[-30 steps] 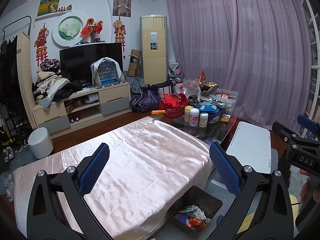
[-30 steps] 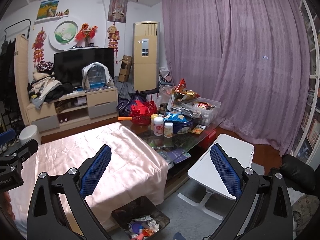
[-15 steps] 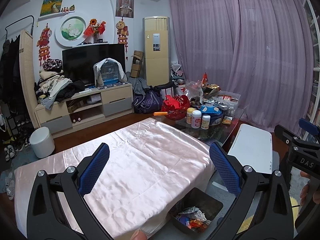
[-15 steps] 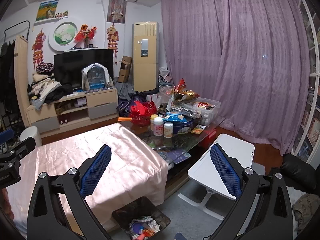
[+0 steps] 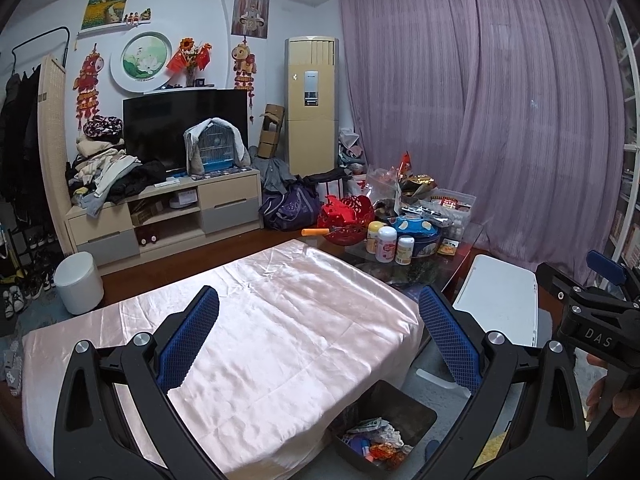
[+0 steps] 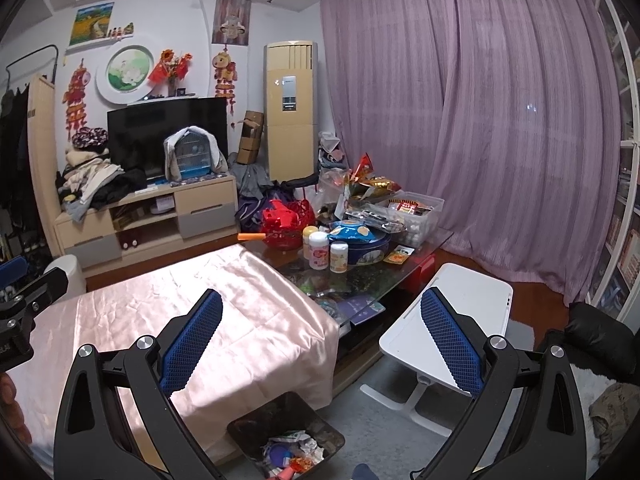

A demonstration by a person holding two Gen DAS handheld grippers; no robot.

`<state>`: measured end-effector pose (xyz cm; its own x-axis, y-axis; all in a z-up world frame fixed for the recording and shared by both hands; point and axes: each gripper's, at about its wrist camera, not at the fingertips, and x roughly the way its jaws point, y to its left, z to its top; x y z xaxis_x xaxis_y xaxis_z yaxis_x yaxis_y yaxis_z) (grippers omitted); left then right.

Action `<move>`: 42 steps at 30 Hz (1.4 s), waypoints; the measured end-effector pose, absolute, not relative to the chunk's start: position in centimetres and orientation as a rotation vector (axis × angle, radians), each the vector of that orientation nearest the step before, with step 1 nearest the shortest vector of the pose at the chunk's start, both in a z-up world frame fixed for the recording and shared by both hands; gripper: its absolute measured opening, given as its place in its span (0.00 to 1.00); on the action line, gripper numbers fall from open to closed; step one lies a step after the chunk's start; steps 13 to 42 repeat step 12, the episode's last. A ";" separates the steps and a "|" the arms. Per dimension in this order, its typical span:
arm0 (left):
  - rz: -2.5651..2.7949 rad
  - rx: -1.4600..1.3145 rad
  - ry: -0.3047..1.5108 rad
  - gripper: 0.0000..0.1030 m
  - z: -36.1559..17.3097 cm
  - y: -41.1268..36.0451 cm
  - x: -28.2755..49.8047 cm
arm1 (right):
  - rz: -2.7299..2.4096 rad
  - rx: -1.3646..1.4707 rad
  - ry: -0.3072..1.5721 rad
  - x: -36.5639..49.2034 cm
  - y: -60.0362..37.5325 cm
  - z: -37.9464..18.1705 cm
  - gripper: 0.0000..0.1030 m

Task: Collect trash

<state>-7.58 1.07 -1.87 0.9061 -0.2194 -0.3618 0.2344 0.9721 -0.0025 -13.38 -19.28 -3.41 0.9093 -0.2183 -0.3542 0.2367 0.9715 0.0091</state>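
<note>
Both empty: left gripper (image 5: 318,336) and right gripper (image 6: 320,338), jaws wide apart, raised above the pink satin cloth (image 5: 256,320), probably finished. Trash (image 6: 294,454) already inside the black bin (image 6: 244,430) below the table edge.

- I stand in a lived-in home living room.
- A television (image 5: 184,128) sits on a low media cabinet (image 5: 168,216) heaped with clothes (image 5: 108,176).
- A covered birdcage (image 5: 214,152), purple curtains (image 5: 480,112) and red wall ornaments (image 5: 86,84) surround a cluttered glass coffee table (image 6: 372,276).
</note>
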 end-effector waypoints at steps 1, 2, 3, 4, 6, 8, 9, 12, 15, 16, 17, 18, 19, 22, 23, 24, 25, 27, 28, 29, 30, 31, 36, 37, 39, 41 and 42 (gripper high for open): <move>-0.237 0.043 0.369 0.92 -1.8 1.0 -7.6 | -0.235 0.053 0.359 -13.4 -19.4 -3.4 0.97; -0.243 0.045 0.377 0.92 -1.9 1.0 -7.6 | -0.235 0.053 0.360 -13.4 -19.3 -3.4 0.97; -0.250 0.048 0.390 0.92 -2.0 0.9 -7.5 | -0.236 0.052 0.362 -13.5 -19.5 -3.4 0.97; -0.249 0.045 0.406 0.92 -2.1 0.8 -7.3 | -0.236 0.053 0.364 -13.5 -19.5 -3.4 0.97; -0.236 0.047 0.425 0.92 -2.3 0.8 -7.1 | -0.234 0.054 0.363 -13.5 -19.6 -3.3 0.97; -0.212 0.070 0.416 0.92 -2.4 0.6 -7.2 | -0.233 0.054 0.364 -13.5 -19.6 -3.3 0.97; -0.200 0.084 0.412 0.92 -2.5 0.5 -7.2 | -0.232 0.054 0.365 -13.5 -19.7 -3.3 0.97; -0.221 0.093 0.417 0.92 -2.4 0.3 -7.4 | -0.233 0.054 0.364 -13.5 -19.7 -3.3 0.97; -0.221 0.093 0.417 0.92 -2.4 0.3 -7.4 | -0.233 0.054 0.364 -13.5 -19.7 -3.3 0.97; -0.221 0.093 0.417 0.92 -2.4 0.3 -7.4 | -0.233 0.054 0.364 -13.5 -19.7 -3.3 0.97; -0.221 0.093 0.417 0.92 -2.4 0.3 -7.4 | -0.233 0.054 0.364 -13.5 -19.7 -3.3 0.97; -0.221 0.093 0.417 0.92 -2.4 0.3 -7.4 | -0.233 0.054 0.364 -13.5 -19.7 -3.3 0.97; -0.221 0.093 0.417 0.92 -2.4 0.3 -7.4 | -0.233 0.054 0.364 -13.5 -19.7 -3.3 0.97; -0.221 0.093 0.417 0.92 -2.4 0.3 -7.4 | -0.233 0.054 0.364 -13.5 -19.7 -3.3 0.97; -0.221 0.093 0.417 0.92 -2.4 0.3 -7.4 | -0.233 0.054 0.364 -13.5 -19.7 -3.3 0.97; -0.221 0.093 0.417 0.92 -2.4 0.3 -7.4 | -0.233 0.054 0.364 -13.5 -19.7 -3.3 0.97; -0.221 0.093 0.417 0.92 -2.4 0.3 -7.4 | -0.233 0.054 0.364 -13.5 -19.7 -3.3 0.97; -0.221 0.093 0.417 0.92 -2.4 0.3 -7.4 | -0.233 0.054 0.364 -13.5 -19.7 -3.3 0.97; -0.221 0.093 0.417 0.92 -2.4 0.3 -7.4 | -0.233 0.054 0.364 -13.5 -19.7 -3.3 0.97; -0.221 0.093 0.417 0.92 -2.4 0.3 -7.4 | -0.233 0.054 0.364 -13.5 -19.7 -3.3 0.97; -0.221 0.093 0.417 0.92 -2.4 0.3 -7.4 | -0.233 0.054 0.364 -13.5 -19.7 -3.3 0.97; -0.221 0.093 0.417 0.92 -2.4 0.3 -7.4 | -0.233 0.054 0.364 -13.5 -19.7 -3.3 0.97; -0.221 0.093 0.417 0.92 -2.4 0.3 -7.4 | -0.233 0.054 0.364 -13.5 -19.7 -3.3 0.97; -0.221 0.093 0.417 0.92 -2.4 0.3 -7.4 | -0.233 0.054 0.364 -13.5 -19.7 -3.3 0.97; -0.221 0.093 0.417 0.92 -2.4 0.3 -7.4 | -0.233 0.054 0.364 -13.5 -19.7 -3.3 0.97; -0.221 0.093 0.417 0.92 -2.4 0.3 -7.4 | -0.233 0.054 0.364 -13.5 -19.7 -3.3 0.97; -0.221 0.093 0.417 0.92 -2.4 0.3 -7.4 | -0.233 0.054 0.364 -13.5 -19.7 -3.3 0.97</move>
